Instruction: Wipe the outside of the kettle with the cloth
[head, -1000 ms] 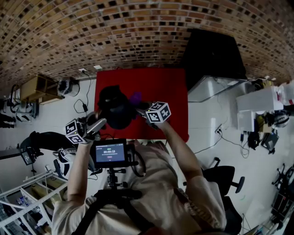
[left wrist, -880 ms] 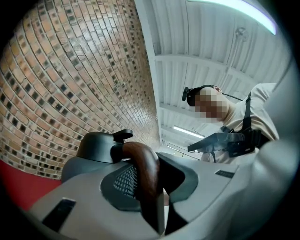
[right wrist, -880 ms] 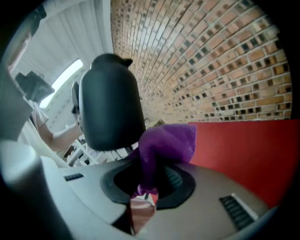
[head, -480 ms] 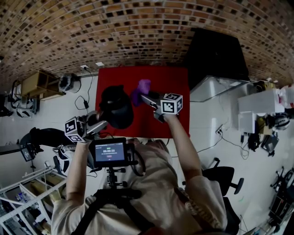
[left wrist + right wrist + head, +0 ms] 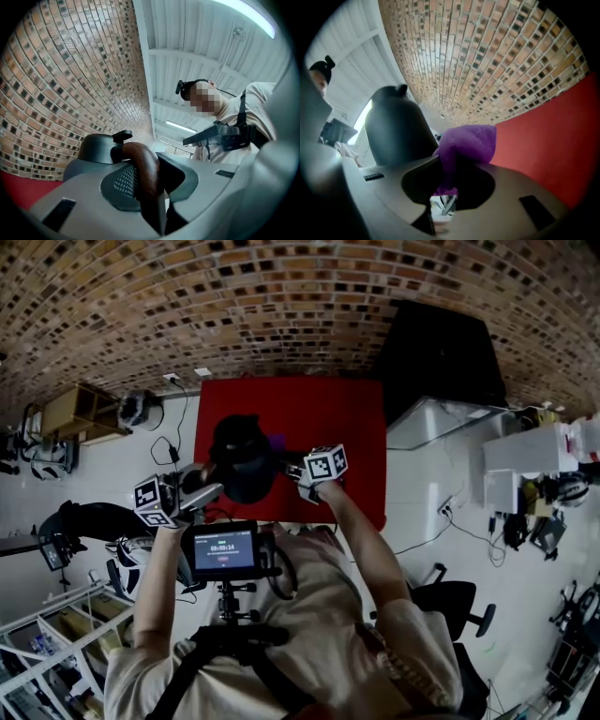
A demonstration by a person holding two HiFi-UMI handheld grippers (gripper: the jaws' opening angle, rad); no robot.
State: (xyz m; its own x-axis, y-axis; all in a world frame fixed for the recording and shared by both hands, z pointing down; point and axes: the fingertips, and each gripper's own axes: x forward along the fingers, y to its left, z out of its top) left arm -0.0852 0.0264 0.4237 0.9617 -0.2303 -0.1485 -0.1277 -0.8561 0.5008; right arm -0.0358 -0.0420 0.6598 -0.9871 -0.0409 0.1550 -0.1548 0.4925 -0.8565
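A black kettle (image 5: 242,460) stands on the red table (image 5: 328,409). In the left gripper view its dark lid (image 5: 101,145) and brown wooden handle (image 5: 143,164) fill the foreground. My left gripper (image 5: 150,190) is shut on that handle, reaching in from the near left (image 5: 208,491). My right gripper (image 5: 283,463) is shut on a purple cloth (image 5: 466,143), which bulges out past its jaws. The cloth (image 5: 277,442) sits against the kettle's right side (image 5: 396,129), mostly hidden behind the kettle in the head view.
The red table's near edge (image 5: 337,519) runs just in front of the person's chest. A black cabinet (image 5: 436,348) stands to the right of the table, and a brick wall (image 5: 281,296) lies beyond it. A camera screen (image 5: 225,552) hangs at the chest.
The right gripper with the cloth swung out to the far right of the kettle half a second ago, then came back down against the kettle's side. The left gripper kept its hold.
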